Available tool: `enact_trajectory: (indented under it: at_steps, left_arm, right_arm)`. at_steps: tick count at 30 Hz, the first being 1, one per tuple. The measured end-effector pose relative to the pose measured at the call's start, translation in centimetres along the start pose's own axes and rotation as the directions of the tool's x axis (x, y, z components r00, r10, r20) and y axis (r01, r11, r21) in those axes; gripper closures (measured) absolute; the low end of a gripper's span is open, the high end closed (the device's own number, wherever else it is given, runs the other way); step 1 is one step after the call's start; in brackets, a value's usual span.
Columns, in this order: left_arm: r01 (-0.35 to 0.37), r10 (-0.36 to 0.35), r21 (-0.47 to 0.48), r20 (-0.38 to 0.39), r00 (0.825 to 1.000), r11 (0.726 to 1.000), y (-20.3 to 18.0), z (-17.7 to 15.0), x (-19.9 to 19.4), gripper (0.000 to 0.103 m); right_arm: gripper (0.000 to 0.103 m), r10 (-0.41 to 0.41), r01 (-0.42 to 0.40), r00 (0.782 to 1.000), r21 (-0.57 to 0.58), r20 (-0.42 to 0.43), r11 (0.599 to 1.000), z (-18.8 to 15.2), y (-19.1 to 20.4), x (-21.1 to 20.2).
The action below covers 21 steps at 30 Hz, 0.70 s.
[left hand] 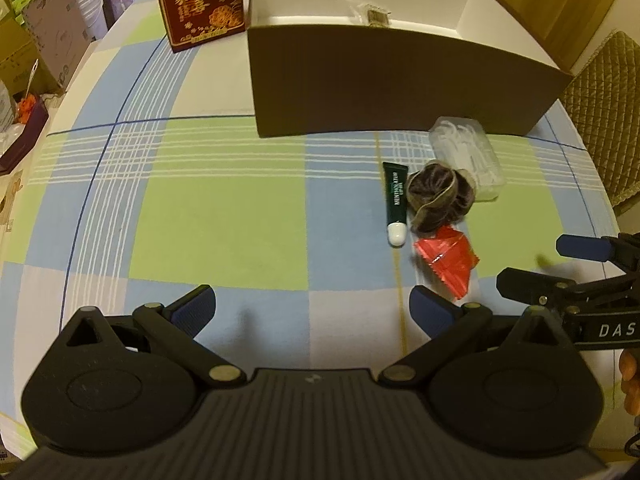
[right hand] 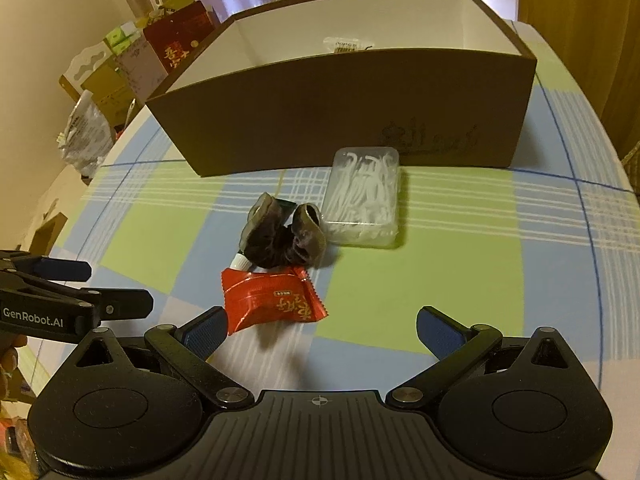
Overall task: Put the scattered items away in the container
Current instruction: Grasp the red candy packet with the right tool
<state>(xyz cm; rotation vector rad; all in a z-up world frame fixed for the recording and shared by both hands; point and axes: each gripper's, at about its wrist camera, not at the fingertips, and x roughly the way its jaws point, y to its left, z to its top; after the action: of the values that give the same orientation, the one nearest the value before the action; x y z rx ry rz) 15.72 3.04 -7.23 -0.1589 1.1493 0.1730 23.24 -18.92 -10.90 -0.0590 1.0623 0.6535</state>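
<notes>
Your left gripper [left hand: 312, 308] and right gripper [right hand: 320, 330] both gape, grasping nothing; the red packet [right hand: 272, 300] lies just ahead; the box [right hand: 360, 120] holds what may be a small bag.

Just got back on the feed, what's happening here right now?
Both grippers are open and empty above the checked tablecloth. The right gripper hovers near the red snack packet. The scrunchie, green tube and floss pick case lie outside the brown box; the left gripper waits alongside.

green tube [left hand: 395, 200]: "MENTHOLATUM" | left hand-held gripper [right hand: 116, 286]: "GenRobot.AI" | right hand-held gripper [left hand: 532, 264]: "DAS"
</notes>
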Motion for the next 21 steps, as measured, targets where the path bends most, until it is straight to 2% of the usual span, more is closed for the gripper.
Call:
enact_trajectory:
  at_steps: [11, 12, 13, 14, 19, 20, 21]
  left_arm:
    - [-0.022, 0.021, -0.031, -0.021, 1.0, 0.999, 1.6, 0.3, 1.0, 0.001]
    - [-0.023, 0.022, -0.034, -0.023, 0.999, 0.999, 1.7, 0.3, 1.1, 0.001]
    - [-0.025, 0.024, -0.037, -0.025, 0.999, 0.999, 1.8, 0.3, 1.2, 0.001]
    - [-0.027, 0.026, -0.04, -0.028, 0.999, 0.999, 1.9, 0.4, 1.3, 0.001]
    - [-0.035, 0.034, -0.049, -0.035, 0.999, 0.998, 2.1, 0.5, 1.6, 0.001]
    - [-0.037, 0.035, -0.05, -0.035, 0.999, 0.998, 2.1, 0.6, 1.6, 0.001]
    - [-0.039, 0.037, -0.05, -0.035, 0.999, 0.998, 2.2, 0.6, 1.7, 0.001]
  right_arm:
    - [0.0, 0.051, -0.051, 0.999, -0.052, 0.0, 0.997, 0.3, 0.9, 1.9]
    - [0.003, 0.053, -0.053, 0.999, -0.06, 0.0, 0.997, 0.4, 1.0, 2.0]
    - [0.018, 0.06, -0.059, 0.998, -0.069, -0.002, 0.996, 0.4, 1.1, 2.2]
    - [0.021, 0.067, -0.067, 0.998, -0.074, -0.008, 0.995, 0.5, 1.1, 2.5]
    - [0.022, 0.082, -0.081, 0.997, -0.116, 0.001, 0.99, 0.5, 1.5, 3.3]
    - [0.026, 0.088, -0.087, 0.996, -0.128, 0.003, 0.988, 0.5, 1.6, 3.5]
    - [0.042, 0.099, -0.099, 0.995, -0.139, -0.002, 0.985, 0.4, 1.7, 3.8]
